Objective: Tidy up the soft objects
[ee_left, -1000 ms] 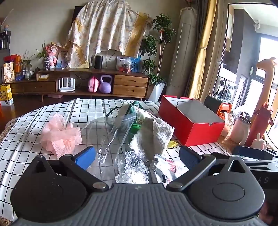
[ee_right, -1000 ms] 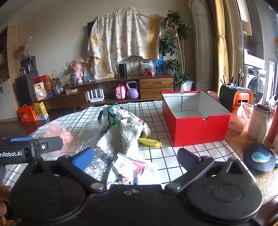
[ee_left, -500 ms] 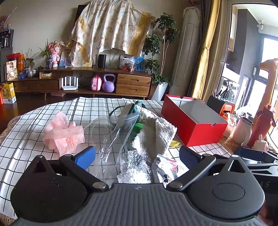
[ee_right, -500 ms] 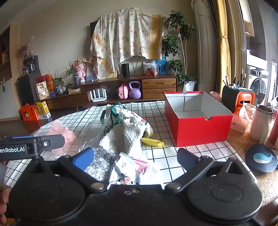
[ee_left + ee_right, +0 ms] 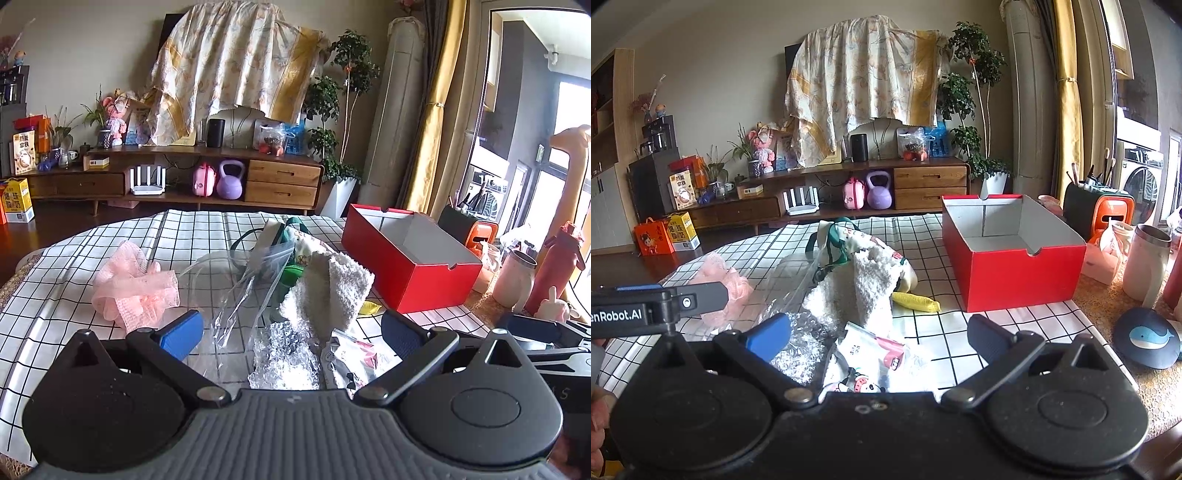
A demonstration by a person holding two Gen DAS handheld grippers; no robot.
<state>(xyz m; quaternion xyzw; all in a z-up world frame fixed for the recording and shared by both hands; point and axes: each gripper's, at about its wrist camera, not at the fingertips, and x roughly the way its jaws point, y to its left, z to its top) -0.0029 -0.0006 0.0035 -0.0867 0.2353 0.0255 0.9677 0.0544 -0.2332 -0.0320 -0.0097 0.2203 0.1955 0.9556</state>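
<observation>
The soft things lie in one heap in the middle of the counter [image 5: 923,328]: a white fluffy towel [image 5: 328,291] stands up like a small tent, a piece of bubble wrap [image 5: 284,354] lies in front of it, and a clear zip bag [image 5: 251,280] leans against its left side. Behind the towel I see a printed cloth bag with green straps [image 5: 842,236], and a small printed pouch [image 5: 871,350] lies nearest to my right jaws. A yellow thing [image 5: 916,302] lies just right of the towel; I cannot tell what it is. A pink mesh sponge [image 5: 133,288] lies apart, to the left of the heap.

The red box [image 5: 1012,254] stands open and empty to the right of the heap, with a strip of bare counter between them. To the left of the sponge the counter is free up to its round edge.

Both my jaws are apart and hold nothing: the left gripper [image 5: 291,332] and the right gripper [image 5: 875,334] hang above the near side of the heap, side by side. My own bodies hide the near edge of the counter.

The counter has a white cloth with black squares. At its right edge stand a cup [image 5: 1145,258] and a dark round pad with a whale [image 5: 1148,338]. Behind is a living room with a low wooden sideboard [image 5: 849,192].
</observation>
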